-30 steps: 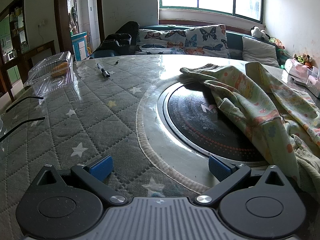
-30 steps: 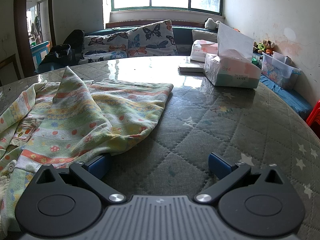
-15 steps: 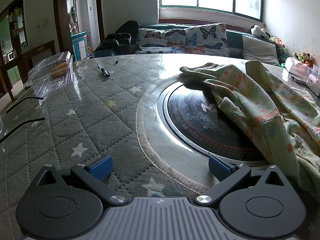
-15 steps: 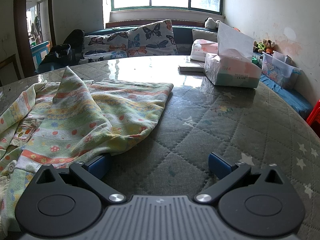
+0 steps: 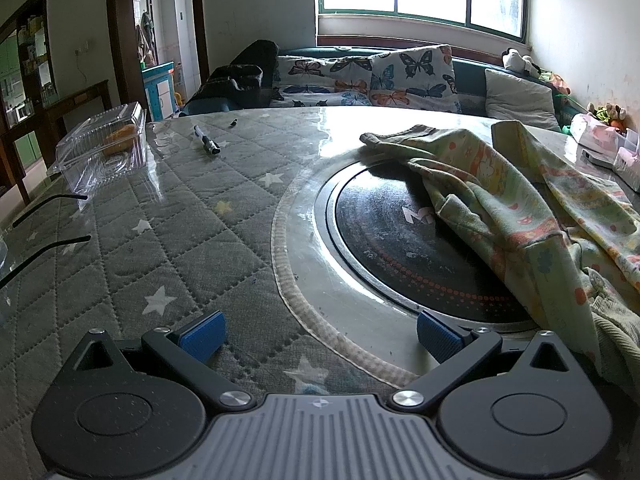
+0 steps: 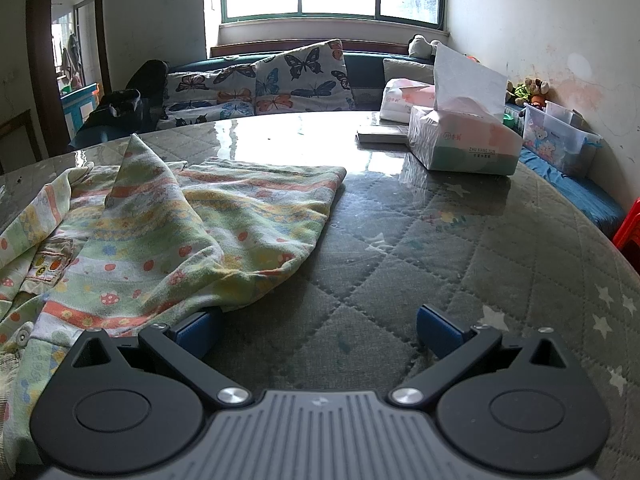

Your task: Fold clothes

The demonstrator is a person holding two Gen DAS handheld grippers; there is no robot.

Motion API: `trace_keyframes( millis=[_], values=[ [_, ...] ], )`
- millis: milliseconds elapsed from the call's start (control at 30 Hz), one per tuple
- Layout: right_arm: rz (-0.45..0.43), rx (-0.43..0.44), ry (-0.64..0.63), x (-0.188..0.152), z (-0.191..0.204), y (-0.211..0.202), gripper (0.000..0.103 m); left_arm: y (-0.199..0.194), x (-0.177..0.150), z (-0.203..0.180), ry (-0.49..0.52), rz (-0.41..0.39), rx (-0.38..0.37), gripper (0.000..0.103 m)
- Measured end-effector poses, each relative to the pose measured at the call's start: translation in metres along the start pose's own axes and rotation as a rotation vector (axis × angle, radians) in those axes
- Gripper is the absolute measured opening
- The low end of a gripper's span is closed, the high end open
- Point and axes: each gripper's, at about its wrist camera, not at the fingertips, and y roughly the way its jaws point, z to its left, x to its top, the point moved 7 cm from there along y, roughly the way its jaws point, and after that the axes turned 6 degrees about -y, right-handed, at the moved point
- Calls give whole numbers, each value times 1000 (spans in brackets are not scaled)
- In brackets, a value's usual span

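We read "ZHU XIANG YUN" on the side of the tissue box (image 6: 466, 140), which stands toward the far right edge of the bench (image 6: 460, 248) with a sheet pulled up out of its top. Behind it lies a soft pink-and-white tissue pack (image 6: 402, 94); its print is too small for us to read. On the round black hob (image 5: 400, 240) set into the middle of the bench we see part of a white letter, perhaps an "M", the rest under cloth. Near the far left edge a clear clamshell box (image 5: 102, 148) is closed on something orange-brown, likely bread. A pen (image 5: 207, 142) lies beyond it.

The garment (image 6: 160, 232), pale green with orange stripes and small prints, lies crumpled across the middle of the bench, partly over the hob.

Our left hand-held gripper (image 5: 320, 334) sits low at the near edge, jaws spread wide with nothing between them. Our right hand-held gripper (image 6: 316, 330) is likewise spread, and the garment's hem drapes over its left pad (image 6: 196, 328).
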Motion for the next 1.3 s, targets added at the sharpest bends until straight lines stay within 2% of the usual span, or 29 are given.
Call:
trace_keyframes(
  millis=[133, 500, 1033, 1300],
  values=[
    [-1, -7, -8, 0, 1, -1, 103, 0, 1, -1, -11, 15, 12, 103],
    [5, -39, -80, 2, 18, -30, 103, -23, 5, -22, -20, 32, -38, 103],
    [12, 26, -84, -18, 54, -82, 103, -43, -6, -51, 10, 95, -63, 103],
    [18, 59, -82, -29, 68, -97, 103, -54, -11, -60, 34, 98, -71, 103]
  ],
)
